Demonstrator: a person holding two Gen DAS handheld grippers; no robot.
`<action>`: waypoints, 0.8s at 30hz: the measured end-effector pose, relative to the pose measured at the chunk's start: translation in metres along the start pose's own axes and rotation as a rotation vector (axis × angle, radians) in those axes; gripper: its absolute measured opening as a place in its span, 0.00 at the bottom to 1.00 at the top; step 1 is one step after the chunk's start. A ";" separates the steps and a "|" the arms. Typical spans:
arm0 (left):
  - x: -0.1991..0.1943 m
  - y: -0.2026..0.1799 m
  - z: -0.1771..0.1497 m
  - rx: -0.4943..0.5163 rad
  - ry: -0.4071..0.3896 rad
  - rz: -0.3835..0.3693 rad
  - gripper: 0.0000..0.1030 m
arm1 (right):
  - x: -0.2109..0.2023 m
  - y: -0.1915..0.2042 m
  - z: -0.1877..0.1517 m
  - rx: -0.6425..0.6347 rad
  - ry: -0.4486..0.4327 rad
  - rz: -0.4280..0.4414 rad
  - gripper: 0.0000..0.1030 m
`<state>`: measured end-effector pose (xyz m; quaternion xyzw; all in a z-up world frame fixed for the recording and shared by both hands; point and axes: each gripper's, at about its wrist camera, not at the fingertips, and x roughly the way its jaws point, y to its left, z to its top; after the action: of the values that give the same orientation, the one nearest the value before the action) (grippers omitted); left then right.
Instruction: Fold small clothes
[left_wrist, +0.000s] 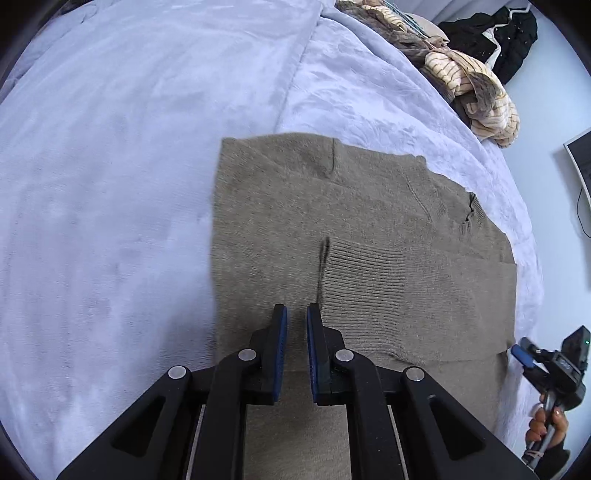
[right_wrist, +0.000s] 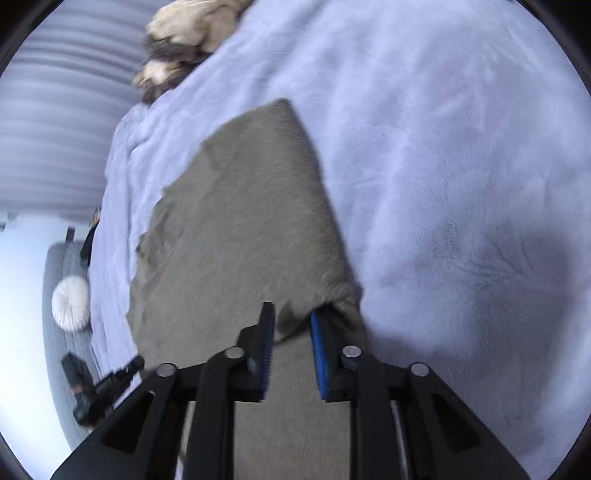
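Note:
A taupe knit sweater (left_wrist: 369, 221) lies flat on the pale blue blanket (left_wrist: 110, 166), with one ribbed cuff folded across its body. In the left wrist view my left gripper (left_wrist: 297, 314) sits at the sweater's near edge, its jaws drawn close together with sweater fabric in the narrow gap. In the right wrist view the sweater (right_wrist: 240, 221) stretches away from my right gripper (right_wrist: 291, 314), whose jaws stand apart with a raised fold of the fabric between them. A rolled edge bulges beside the right finger (right_wrist: 317, 332). The right gripper (left_wrist: 522, 352) also shows at the sweater's far corner, held by a hand (left_wrist: 546, 424).
A heap of striped beige clothes (left_wrist: 476, 85) and a black garment (left_wrist: 506, 33) lie at the bed's far edge. A white screen (left_wrist: 580, 166) stands beyond the bed. A round white cushion (right_wrist: 70, 299) lies on a grey seat beside the bed.

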<state>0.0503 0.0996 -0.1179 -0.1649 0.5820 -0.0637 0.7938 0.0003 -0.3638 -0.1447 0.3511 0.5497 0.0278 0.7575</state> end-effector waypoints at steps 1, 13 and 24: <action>-0.003 0.001 0.001 0.006 -0.004 0.001 0.11 | -0.010 0.006 0.000 -0.046 -0.018 0.003 0.48; 0.026 -0.059 0.009 0.094 -0.008 0.022 0.11 | 0.027 -0.007 0.072 -0.042 0.015 -0.070 0.07; 0.044 -0.068 0.006 0.136 -0.007 0.083 0.11 | 0.033 0.011 0.068 -0.287 -0.030 -0.348 0.08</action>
<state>0.0755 0.0244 -0.1331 -0.0864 0.5798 -0.0696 0.8071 0.0754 -0.3758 -0.1550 0.1400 0.5809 -0.0307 0.8012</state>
